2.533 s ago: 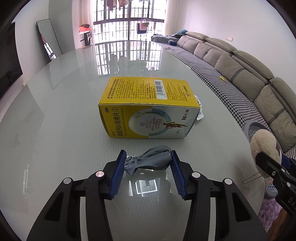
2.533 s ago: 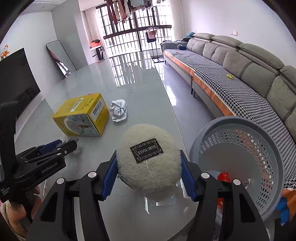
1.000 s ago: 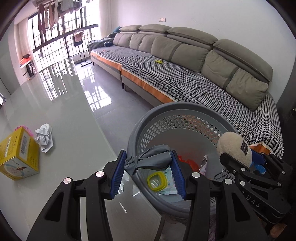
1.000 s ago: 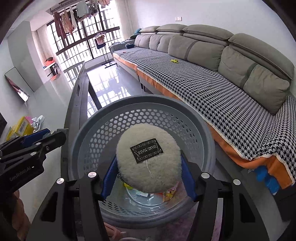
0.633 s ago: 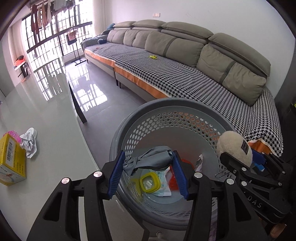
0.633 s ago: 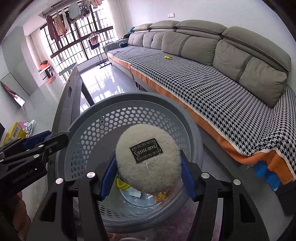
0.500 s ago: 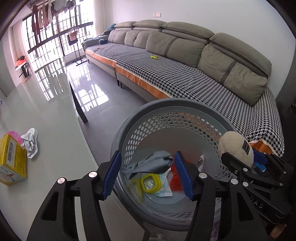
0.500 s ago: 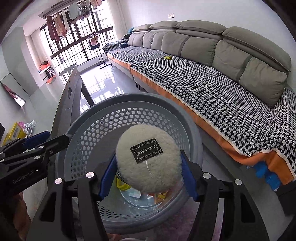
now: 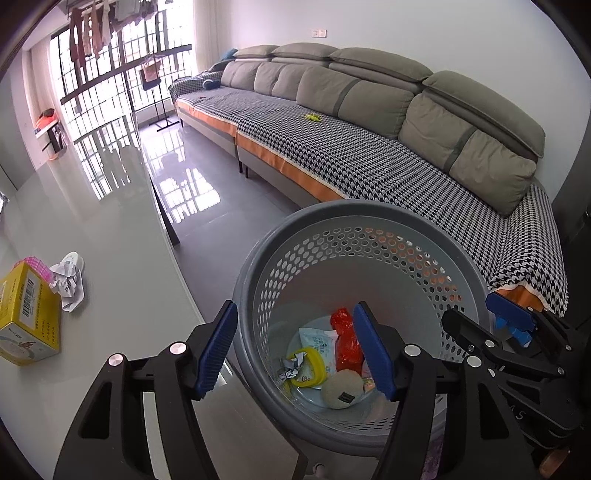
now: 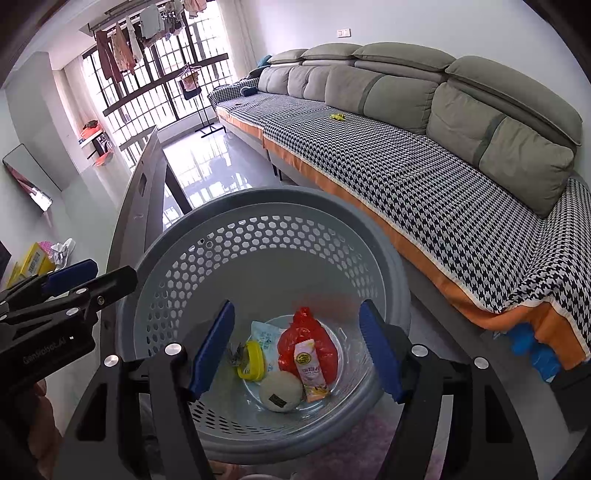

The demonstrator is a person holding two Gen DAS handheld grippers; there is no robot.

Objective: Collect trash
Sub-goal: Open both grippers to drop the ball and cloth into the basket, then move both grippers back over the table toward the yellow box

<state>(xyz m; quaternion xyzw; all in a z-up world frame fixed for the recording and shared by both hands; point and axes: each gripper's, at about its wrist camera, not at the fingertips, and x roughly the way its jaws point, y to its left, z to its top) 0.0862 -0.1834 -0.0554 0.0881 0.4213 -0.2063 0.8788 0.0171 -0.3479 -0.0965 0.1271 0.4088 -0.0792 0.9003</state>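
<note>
Both the left gripper (image 9: 295, 347) and right gripper (image 10: 295, 350) now hang empty over the basket (image 10: 207, 221), jaws opening, the fluffy ball (image 10: 280, 396) dropped inside, leaving the box (image 9: 26, 317) and crumpled paper (image 9: 68, 284) on the worktop (image 9: 92, 221).

A long grey sofa (image 9: 388, 99) is seen along the white wall (image 9: 424, 33). Its seat is covered by a black and white checked cloth (image 9: 369, 166) with an orange edge. A small yellow thing (image 9: 313, 117) is seen lying on the cloth. A dark blue cushion (image 9: 211, 84) is seen at the far end of the sofa. A shiny grey floor (image 9: 192, 192) is seen next to the sofa. Big windows with dark bars (image 10: 147, 92) are seen at the far end of the room. Clothes (image 10: 125, 40) are hung up high by the windows. A mirror (image 10: 29, 177) is leaned on the wall at the left. A white switch (image 10: 343, 33) is seen on the wall above the sofa.
</note>
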